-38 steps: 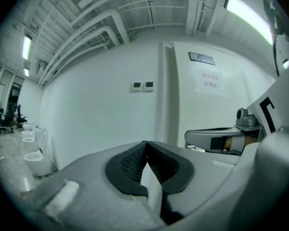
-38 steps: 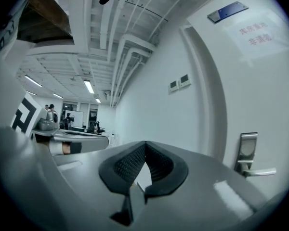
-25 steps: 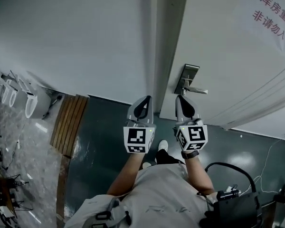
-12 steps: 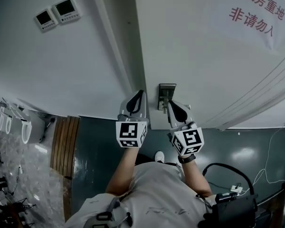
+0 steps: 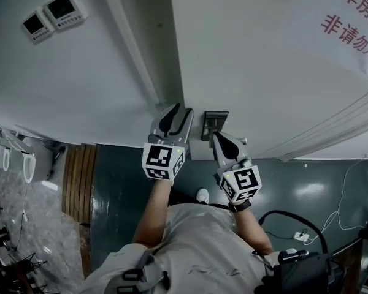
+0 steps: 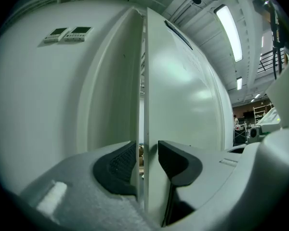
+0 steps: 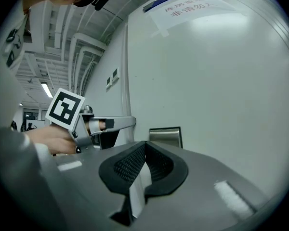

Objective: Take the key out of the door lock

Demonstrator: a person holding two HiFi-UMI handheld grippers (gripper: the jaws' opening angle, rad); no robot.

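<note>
The white door (image 5: 264, 66) stands ajar, with a metal lock plate (image 5: 214, 124) near its edge; the plate also shows in the right gripper view (image 7: 165, 134). I see no key in any view. My left gripper (image 5: 173, 112) is at the door's edge, just left of the plate. Its jaws are opening, and in the left gripper view (image 6: 147, 150) the door's edge (image 6: 145, 81) runs between them without either pad pressing on it. My right gripper (image 5: 216, 138) is shut with nothing in it, just below the plate; its pads meet in the right gripper view (image 7: 144, 148).
Two small wall panels (image 5: 52, 14) hang on the white wall left of the door frame. A paper notice with red characters (image 5: 356, 17) is on the door. Wooden planks (image 5: 76, 176) lie on the floor at left; a bag and cables (image 5: 300, 265) sit at lower right.
The left gripper has risen to the door's edge and its jaws have spread apart. The right gripper stays shut below the lock plate. The head view has shifted slightly.
</note>
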